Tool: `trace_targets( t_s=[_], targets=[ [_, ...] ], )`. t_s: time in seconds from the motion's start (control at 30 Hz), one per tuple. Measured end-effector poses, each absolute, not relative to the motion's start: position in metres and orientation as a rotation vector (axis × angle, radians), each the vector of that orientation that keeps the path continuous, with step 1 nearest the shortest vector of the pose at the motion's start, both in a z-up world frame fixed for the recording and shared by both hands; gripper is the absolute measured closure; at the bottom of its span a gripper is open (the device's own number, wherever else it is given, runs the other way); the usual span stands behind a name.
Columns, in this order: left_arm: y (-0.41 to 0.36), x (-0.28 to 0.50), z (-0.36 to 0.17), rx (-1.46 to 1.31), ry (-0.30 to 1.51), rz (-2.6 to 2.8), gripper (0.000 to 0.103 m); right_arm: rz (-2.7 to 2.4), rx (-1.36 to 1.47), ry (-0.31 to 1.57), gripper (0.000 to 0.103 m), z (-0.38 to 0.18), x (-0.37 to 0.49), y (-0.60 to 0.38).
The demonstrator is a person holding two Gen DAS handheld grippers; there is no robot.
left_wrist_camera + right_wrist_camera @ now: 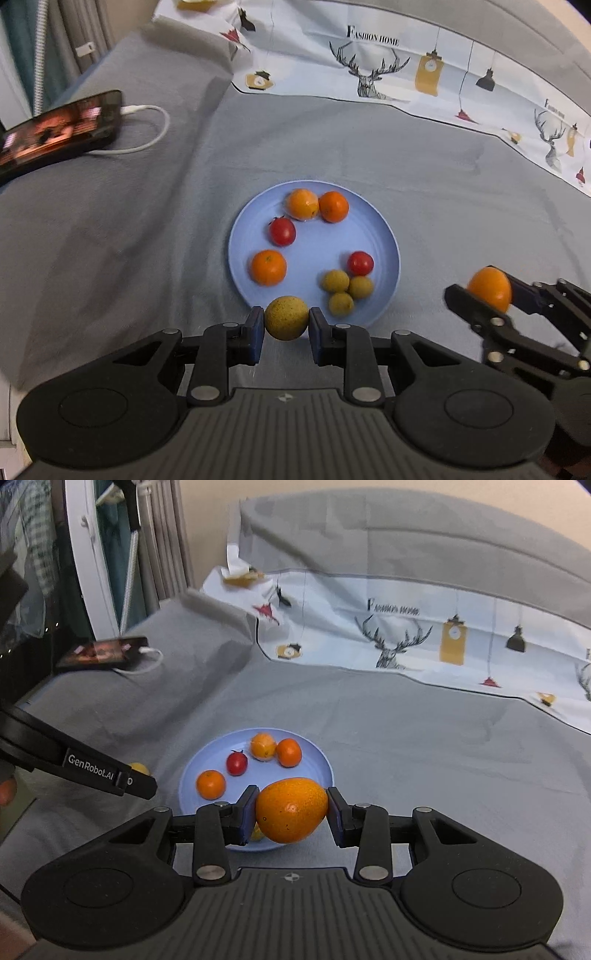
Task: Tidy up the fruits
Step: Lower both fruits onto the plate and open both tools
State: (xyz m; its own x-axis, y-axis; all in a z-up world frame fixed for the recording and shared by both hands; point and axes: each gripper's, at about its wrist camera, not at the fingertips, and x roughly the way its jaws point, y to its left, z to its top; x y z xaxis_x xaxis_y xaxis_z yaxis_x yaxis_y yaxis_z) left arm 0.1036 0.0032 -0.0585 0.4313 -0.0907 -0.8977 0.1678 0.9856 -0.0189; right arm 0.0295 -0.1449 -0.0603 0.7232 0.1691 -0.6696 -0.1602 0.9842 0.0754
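While left fingers [286, 323] clamp speckled round longan [286, 318] | right fingers [291, 810] pinch glossy orange [291, 809] (dimpled).

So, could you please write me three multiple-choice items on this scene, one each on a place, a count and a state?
1. Where does the black phone with its white cable lie, seen from the left wrist camera?
A. On the round light-blue plate
B. On the grey sheet, far left of the plate
C. On the deer-print cloth

2. How many small red tomatoes lie on the round light-blue plate?
A. One
B. Two
C. Four

3. What is the state of the left gripper?
A. Shut on a round yellow-green fruit
B. Open and empty
C. Shut on a tomato

Answers: 1 B, the phone rests on the grey sheet, clear of the plate. 2 B, one red tomato sits upper left, another right. 3 A, both pads press the yellow-green fruit.
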Motion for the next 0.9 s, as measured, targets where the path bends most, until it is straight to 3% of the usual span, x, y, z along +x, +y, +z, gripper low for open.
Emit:
trace_targets(
  t_s=[0.5,0.53,0.57,0.6,0.67,0.73,0.9],
  targets=[
    [-0.015,0.195,-0.117,0.116,1.164,-0.169,0.073,0.305,-0.124,0.808,0.062,-0.132,0.129,-0.129],
    [-0.015,0.196,-0.116,0.118,1.155,-0.174,0.054,0.326,-0.136,0.808,0.061,-0.134,0.133,-0.127],
    [-0.014,0.197,-0.112,0.12,1.142,-0.17,0.018,0.35,-0.152,0.812,0.06,-0.136,0.136,-0.125],
    [-0.012,0.196,-0.107,0.115,1.12,-0.154,0.004,0.364,-0.17,0.815,0.056,-0.136,0.138,-0.122],
    [-0.007,0.186,-0.093,0.102,1.043,-0.142,0.0,0.339,-0.187,0.795,0.032,-0.13,0.135,-0.122],
    [-0.006,0.177,-0.084,0.12,1.038,-0.155,0.0,0.32,-0.169,0.793,0.023,-0.121,0.126,-0.127],
    [0.003,0.143,-0.07,0.107,1.069,-0.138,0.0,0.284,-0.058,0.865,0.012,-0.1,0.091,-0.139]
  ],
)
